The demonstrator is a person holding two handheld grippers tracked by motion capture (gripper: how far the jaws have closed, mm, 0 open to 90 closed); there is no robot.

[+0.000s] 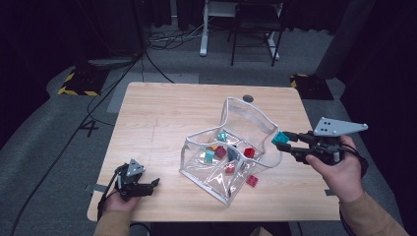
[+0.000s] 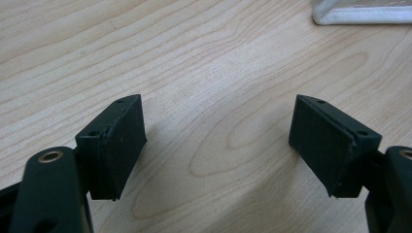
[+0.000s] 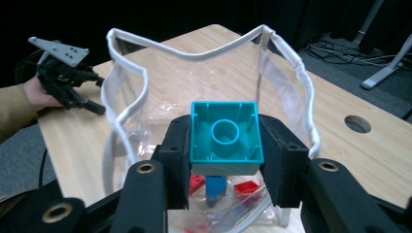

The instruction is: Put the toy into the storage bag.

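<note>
My right claw (image 3: 224, 160) grips the teal block (image 3: 226, 138), pads flat on two opposite side walls, hollow underside with its round tube facing the camera. In the high view the block (image 1: 280, 138) hangs just outside the right wall of the clear bag (image 1: 236, 147), above the table's right half, toward the right edge. Handling, as I judge it: a hard, hollow plastic block, light and stiff, with smooth walls that could slip if the squeeze were off-centre; the present hold across parallel walls looks square and secure, and I would keep it there instead of on a corner or the open rim. Not fragile; a drop would only bounce it. The bag is the soft part: thin clear film with a white piped rim (image 3: 204, 53) that sags and folds, so its mouth is uneven and the wall nearest me leans. It already holds several red and teal blocks; one red block (image 1: 252, 180) lies on the table outside, near the front edge. My left claw (image 1: 147, 187) rests near the front-left corner, wide open and empty, bare wood between the pads (image 2: 124, 145).
</note>
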